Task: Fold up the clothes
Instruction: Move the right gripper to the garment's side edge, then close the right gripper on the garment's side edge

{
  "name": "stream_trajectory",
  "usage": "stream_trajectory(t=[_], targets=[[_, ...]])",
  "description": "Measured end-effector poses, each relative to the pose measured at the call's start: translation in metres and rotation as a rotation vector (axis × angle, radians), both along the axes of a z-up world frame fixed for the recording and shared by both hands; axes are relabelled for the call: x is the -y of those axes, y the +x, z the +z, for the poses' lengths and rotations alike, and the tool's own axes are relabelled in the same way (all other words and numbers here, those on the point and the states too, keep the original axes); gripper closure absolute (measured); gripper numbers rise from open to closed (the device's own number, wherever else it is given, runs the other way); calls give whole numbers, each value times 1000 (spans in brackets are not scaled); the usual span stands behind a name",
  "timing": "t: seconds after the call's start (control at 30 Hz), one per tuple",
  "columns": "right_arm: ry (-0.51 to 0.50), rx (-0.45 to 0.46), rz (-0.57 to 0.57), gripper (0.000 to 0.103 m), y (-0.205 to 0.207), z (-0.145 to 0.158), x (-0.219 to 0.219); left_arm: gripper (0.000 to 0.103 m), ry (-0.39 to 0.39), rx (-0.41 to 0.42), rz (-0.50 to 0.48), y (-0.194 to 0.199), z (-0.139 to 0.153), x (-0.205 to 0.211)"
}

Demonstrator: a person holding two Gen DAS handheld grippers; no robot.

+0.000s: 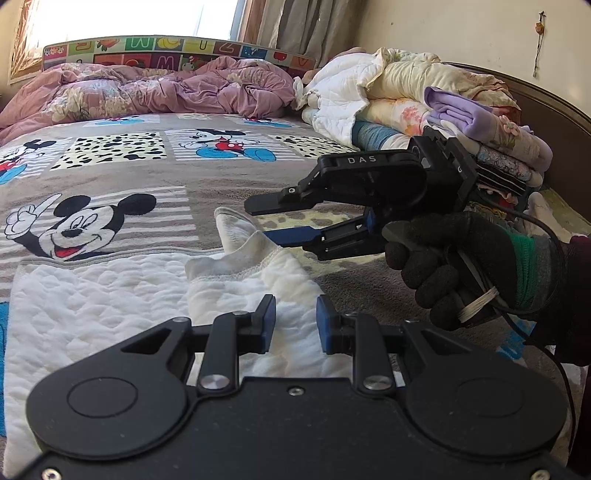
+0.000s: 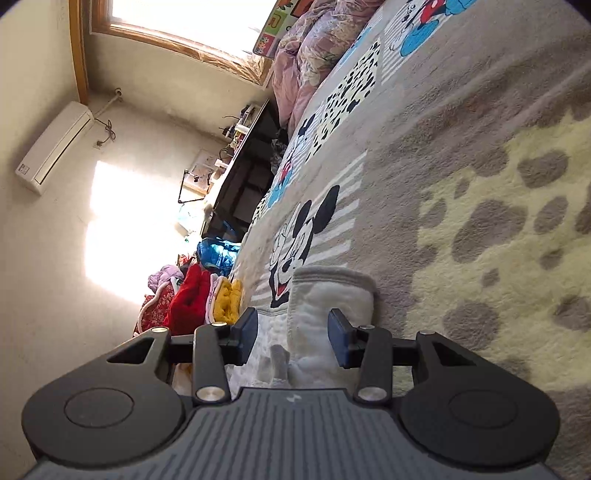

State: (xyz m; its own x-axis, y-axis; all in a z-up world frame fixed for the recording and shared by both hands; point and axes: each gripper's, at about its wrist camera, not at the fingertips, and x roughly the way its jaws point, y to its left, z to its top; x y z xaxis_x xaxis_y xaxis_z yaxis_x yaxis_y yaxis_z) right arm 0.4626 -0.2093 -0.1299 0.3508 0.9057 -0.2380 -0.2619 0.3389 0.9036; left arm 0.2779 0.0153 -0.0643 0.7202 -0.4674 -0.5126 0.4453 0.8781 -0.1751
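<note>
Garment [image 1: 110,295] spread on blanket [image 1: 155,184]

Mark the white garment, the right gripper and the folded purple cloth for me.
white garment [image 1: 110,306]: left wrist view, flat quilted body.
right gripper [image 1: 264,219]: left wrist view, gap between fingertips.
purple cloth [image 1: 458,110]: left wrist view, top fold on pile.

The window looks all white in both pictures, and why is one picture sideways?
Left wrist view: the window is blown out by sunlight, so nothing shows through it; the bed cover is evenly lit. Right wrist view: the camera is rolled sideways, the sun patch on the wall glares white, and the fisheye bends the edges.
</note>
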Motion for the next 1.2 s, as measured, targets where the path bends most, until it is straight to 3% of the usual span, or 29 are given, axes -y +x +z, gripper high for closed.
stream_trajectory(t=[0.17,0.3,0.47,0.63,0.73,0.93,1.07,1.2], targets=[[-1,-53,43,59,12,-11,-18,81,15,7,-10,1,0,5],[-7,-91,52,65,15,-19,-24,81,28,14,-17,2,0,8],[-14,-93,54,65,13,-20,-30,81,43,21,-27,4,0,13],[-27,-85,51,65,11,-18,-32,81,128,-32,-47,7,-15,24],[-49,-49,35,65,7,-14,-32,81,146,-45,-47,8,-18,26],[-60,118,-47,62,-10,19,-15,80,152,-53,-48,7,-21,26],[7,208,23,61,-34,37,-8,80,134,-62,-45,8,-20,24],[-52,159,84,54,-47,26,-21,79,118,-68,-40,9,-19,23]])
